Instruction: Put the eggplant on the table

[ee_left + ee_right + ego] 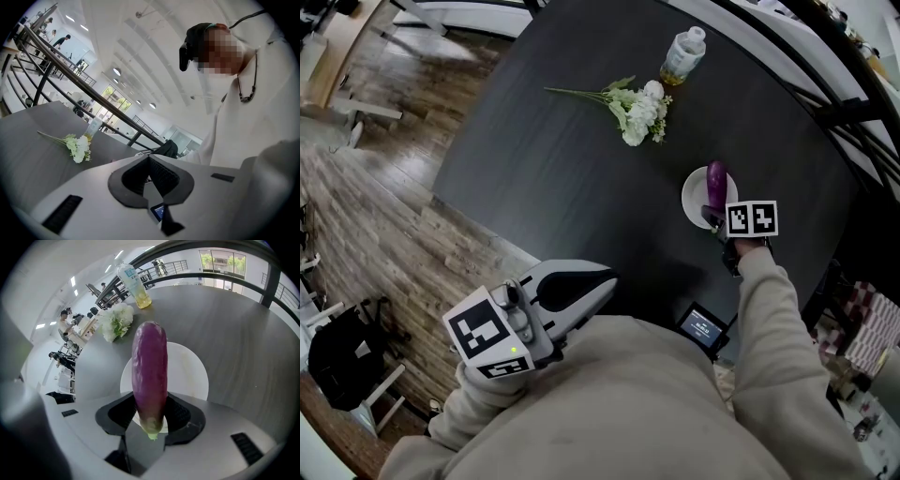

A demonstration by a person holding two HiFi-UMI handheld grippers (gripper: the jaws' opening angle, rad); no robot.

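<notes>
A long purple eggplant (150,371) stands between the pads of my right gripper (150,414), which is shut on its pale stem end. It hangs just above a white plate (190,369) on the dark round table (243,343). In the head view the eggplant (717,183) points away from me over the plate (694,199), with the right gripper (713,221) at its near end. My left gripper (602,281) is held near my chest at the table's near edge. Its jaws (150,176) are shut with nothing between them.
A bunch of white flowers (637,111) lies at the middle of the table (562,169), with a plastic bottle (682,54) of yellowish liquid beyond it. A small device with a lit screen (705,326) is near my right sleeve. A railing runs beyond the far edge.
</notes>
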